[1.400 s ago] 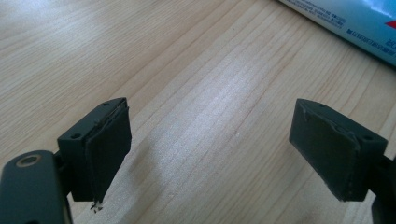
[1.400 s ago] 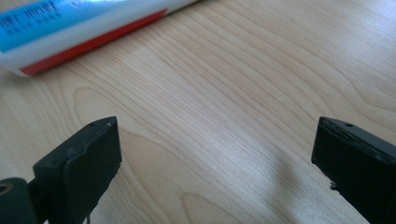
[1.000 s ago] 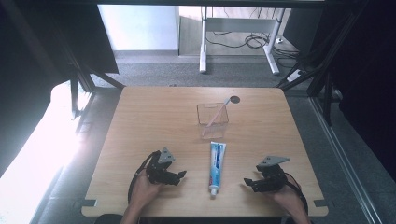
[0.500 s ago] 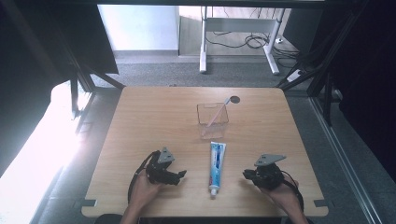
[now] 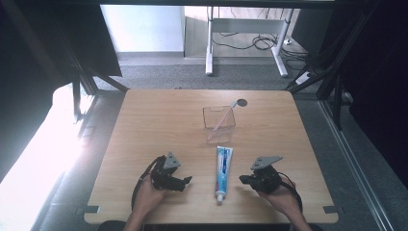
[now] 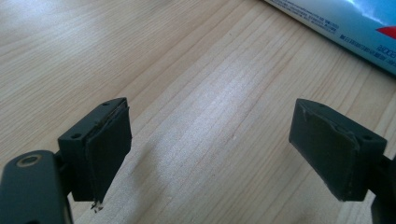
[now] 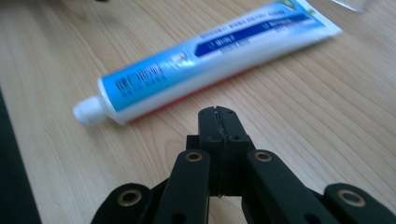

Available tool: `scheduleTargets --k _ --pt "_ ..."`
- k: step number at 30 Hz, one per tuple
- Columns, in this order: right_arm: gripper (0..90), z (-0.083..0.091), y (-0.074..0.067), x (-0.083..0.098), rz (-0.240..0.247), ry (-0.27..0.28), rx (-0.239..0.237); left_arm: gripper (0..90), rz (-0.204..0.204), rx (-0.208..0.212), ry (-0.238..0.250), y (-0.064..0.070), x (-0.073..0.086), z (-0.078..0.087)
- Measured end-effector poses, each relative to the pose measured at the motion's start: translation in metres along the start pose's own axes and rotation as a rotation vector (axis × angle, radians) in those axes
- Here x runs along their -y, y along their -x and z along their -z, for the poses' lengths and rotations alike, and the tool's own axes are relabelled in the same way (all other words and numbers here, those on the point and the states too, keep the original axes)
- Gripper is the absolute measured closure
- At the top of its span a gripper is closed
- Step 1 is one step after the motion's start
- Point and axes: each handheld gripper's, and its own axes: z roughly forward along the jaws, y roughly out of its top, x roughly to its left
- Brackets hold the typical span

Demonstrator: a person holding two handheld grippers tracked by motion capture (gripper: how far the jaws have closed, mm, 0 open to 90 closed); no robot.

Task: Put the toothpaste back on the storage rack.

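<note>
Toothpaste tube (image 5: 223, 172) lies flat on the bench (image 5: 144, 125) between my two claws, its cap toward me and its crimped tail pointing at the clear container (image 5: 219, 120), where a toothbrush (image 5: 224, 115) leans. My right claw (image 5: 242, 179) sits just to the right of the tube, near its cap end, and its jaws have just been closing: in the right gripper view they stand pressed together with nothing between them, the tube (image 7: 201, 60) lying untouched just ahead. My left claw (image 5: 188, 179) rests on the other side, jaws wide apart and empty, bare wood between the pads (image 6: 109, 149) and a strip of the tube (image 6: 345, 28) at the far corner. What worries me is that a shut claw going forward would only shove the tube, skidding or spinning it across the smooth wood, perhaps into the container; I judge the jaws must open again before any grip. A pinch too near the round cap could also slip off. Compared with the earlier high view, my right claw has edged closer to the tube, while the left claw, the tube and the container sit as they did.
</note>
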Motion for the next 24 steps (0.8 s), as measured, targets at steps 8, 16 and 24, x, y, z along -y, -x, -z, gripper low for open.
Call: scheduleTargets --k 8,16,24 --pt "89.8 -0.01 -0.009 -0.017 0.006 0.02 -0.062 13.4 -0.01 -0.007 -0.004 0.001 0.0 0.0" --pt "89.8 -0.021 -0.016 -0.033 0.008 0.03 -0.101 13.4 -0.001 0.01 0.013 0.001 -0.001 0.002" --pt "89.7 -0.042 -0.027 -0.042 0.026 0.005 -0.122 13.4 0.001 0.009 0.012 -0.003 0.0 0.003"
